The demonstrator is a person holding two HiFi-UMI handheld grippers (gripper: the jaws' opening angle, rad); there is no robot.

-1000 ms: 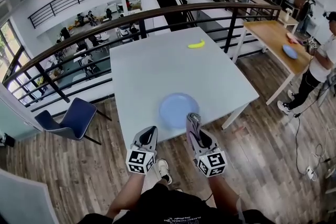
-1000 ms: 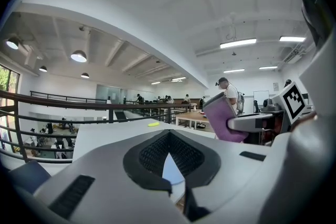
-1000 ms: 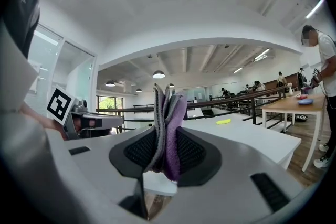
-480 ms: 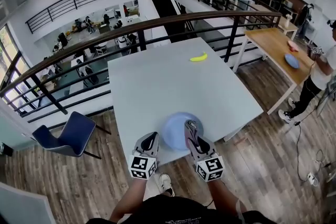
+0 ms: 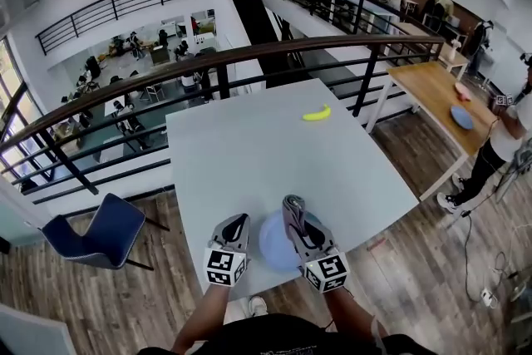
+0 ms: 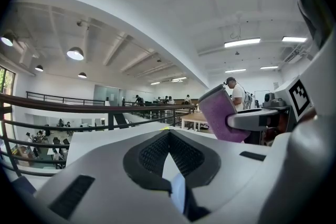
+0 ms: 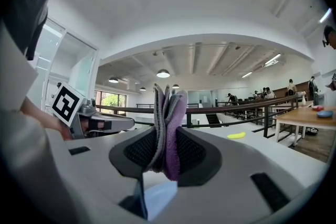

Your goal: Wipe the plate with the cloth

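Observation:
A light blue plate (image 5: 274, 247) lies on the grey table (image 5: 249, 154) close to its near edge. My right gripper (image 5: 293, 204) is shut on a folded purple and grey cloth (image 7: 170, 128) and hangs over the plate's far half. The cloth stands up between the pads, and the plate (image 7: 157, 199) shows pale blue below them. My left gripper (image 5: 237, 222) is shut on nothing, just left of the plate's rim. From the left gripper view the cloth (image 6: 223, 115) shows to the right, and a sliver of plate (image 6: 177, 191) lies under the jaws.
A yellow banana (image 5: 317, 113) lies at the table's far right. Behind the table runs a dark railing (image 5: 216, 58) over an atrium. A blue chair (image 5: 91, 233) stands at the left, and a wooden table (image 5: 432, 91) with a person (image 5: 507, 129) at the right.
The head view has moved in on the table. My right gripper with the cloth went from the plate's near rim to over the plate. The left gripper came up beside the plate.

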